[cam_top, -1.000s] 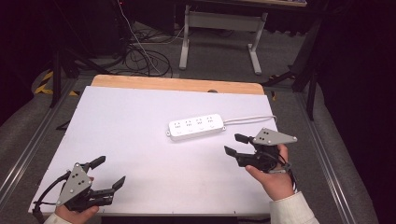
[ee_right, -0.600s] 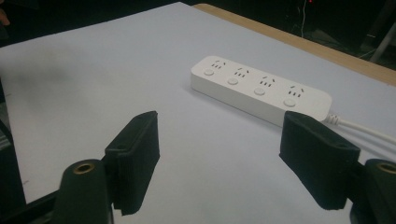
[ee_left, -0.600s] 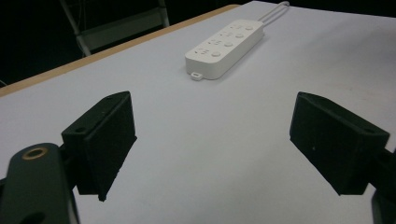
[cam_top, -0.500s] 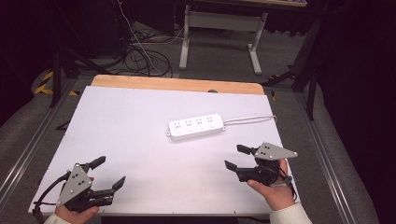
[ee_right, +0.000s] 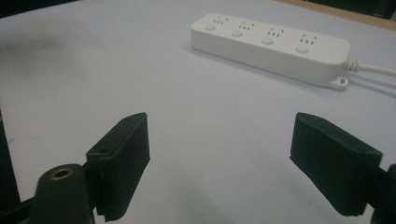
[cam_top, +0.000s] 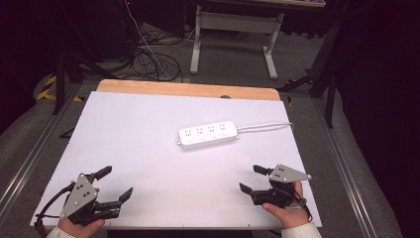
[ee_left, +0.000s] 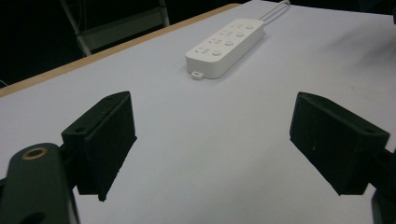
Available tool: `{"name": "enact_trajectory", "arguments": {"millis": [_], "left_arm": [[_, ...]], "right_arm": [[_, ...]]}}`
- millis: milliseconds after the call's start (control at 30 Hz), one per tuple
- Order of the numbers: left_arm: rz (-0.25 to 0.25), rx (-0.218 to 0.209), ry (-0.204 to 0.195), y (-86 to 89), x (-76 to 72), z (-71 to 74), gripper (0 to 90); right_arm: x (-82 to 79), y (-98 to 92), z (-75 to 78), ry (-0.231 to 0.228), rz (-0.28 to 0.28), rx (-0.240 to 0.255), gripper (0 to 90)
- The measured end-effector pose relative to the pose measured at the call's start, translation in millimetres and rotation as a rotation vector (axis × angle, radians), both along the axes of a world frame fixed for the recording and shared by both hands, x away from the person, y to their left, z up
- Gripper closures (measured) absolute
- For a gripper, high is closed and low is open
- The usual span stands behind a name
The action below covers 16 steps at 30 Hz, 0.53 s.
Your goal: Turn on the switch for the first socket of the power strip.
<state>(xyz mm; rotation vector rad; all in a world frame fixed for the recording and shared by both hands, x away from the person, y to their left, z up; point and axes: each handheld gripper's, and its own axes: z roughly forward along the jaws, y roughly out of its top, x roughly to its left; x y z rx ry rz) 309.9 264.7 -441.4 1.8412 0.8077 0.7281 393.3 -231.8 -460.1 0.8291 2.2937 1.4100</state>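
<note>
Both grippers spread wide, empty: left gripper (cam_top: 115, 182), right gripper (cam_top: 252, 179). Ahead, between them, lies the white 4-socket power strip (cam_top: 207, 135), lengthwise across the table (cam_top: 138, 124), cord (cam_top: 265, 127) exiting toward the right gripper's side.

Smooth white plastic power strip (cam_top: 207, 135) with a slight sheen; matt white table (cam_top: 148, 148) top, bare wood far edge; matt black claw jaws.
</note>
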Motion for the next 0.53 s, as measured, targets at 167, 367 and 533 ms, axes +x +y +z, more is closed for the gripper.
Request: {"name": "enact_trajectory", "arguments": {"millis": [167,367,533], "left_arm": [[0.001,0.003,-0.002,0.6,0.5,-0.4,14.9],[-0.003,-0.013,0.012,2.1,2.8,-1.8,14.8],[0.005,-0.032,0.024,5.4,5.0,-3.0,14.8]], "right_arm": [[-1.0,-1.2,-13.5,0.022,-0.007,-0.058,17.1],[-0.3,-0.2,-19.0,0.042,-0.013,-0.073,16.6],[3.6,-2.1,-17.8,0.065,-0.026,-0.053,16.6]]}}
